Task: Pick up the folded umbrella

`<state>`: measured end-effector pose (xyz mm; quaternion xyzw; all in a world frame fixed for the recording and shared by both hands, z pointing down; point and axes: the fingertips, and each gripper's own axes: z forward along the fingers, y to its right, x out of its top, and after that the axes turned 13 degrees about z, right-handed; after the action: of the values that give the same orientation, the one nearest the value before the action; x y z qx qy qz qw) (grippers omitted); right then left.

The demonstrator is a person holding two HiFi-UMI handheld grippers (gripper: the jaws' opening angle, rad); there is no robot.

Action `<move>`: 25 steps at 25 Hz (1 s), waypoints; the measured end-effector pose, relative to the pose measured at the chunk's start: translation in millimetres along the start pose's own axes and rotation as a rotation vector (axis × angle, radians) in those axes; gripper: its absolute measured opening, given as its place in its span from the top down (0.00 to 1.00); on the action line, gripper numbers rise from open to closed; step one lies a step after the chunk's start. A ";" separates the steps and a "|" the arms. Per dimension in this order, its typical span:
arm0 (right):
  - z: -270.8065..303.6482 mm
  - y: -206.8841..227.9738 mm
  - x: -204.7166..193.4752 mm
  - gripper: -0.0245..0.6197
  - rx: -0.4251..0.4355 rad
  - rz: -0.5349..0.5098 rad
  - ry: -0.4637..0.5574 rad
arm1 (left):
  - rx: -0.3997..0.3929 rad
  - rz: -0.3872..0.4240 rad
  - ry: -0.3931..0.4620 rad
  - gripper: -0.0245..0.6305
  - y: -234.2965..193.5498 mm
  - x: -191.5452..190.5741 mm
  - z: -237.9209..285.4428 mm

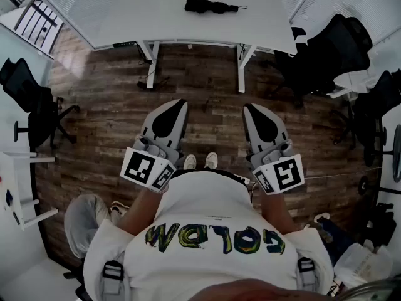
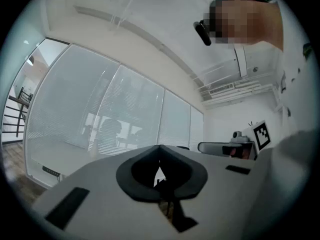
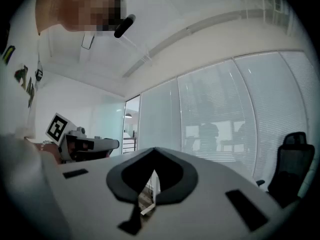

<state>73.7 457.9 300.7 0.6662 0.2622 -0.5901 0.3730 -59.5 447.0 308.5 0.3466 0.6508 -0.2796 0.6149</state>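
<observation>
Office with wood-plank floor [image 1: 207,93], seen from above; a white worktop [image 1: 144,17] stands at the far side. From left to right: a black office chair [image 1: 28,102] on the floor; the left gripper [image 1: 177,105], held level over the floor in front of the person, fingers clenched together with nothing between them; the folded umbrella [image 1: 210,6], black, lying on the worktop well apart from both grippers; the right gripper [image 1: 252,108], level beside the left one, fingers likewise clenched and empty; a second black office chair [image 1: 332,49] near the worktop's right end
</observation>
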 end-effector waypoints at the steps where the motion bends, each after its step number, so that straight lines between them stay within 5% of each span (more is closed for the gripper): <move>1: -1.1 5.0 0.8 0.95 0.000 -0.001 0.001 | 0.001 0.001 0.000 0.95 2.4 -0.4 4.2; 14: -16.1 67.0 5.9 0.95 0.005 0.054 0.004 | 0.000 -0.012 -0.006 0.95 40.5 -4.8 59.2; 25: 23.2 93.4 2.9 0.95 0.016 0.086 -0.013 | 0.007 -0.030 -0.023 0.95 11.8 -16.7 95.9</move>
<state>134.2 384.5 314.7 0.6761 0.2260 -0.5799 0.3943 8.1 376.6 317.5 0.3359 0.6480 -0.2949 0.6167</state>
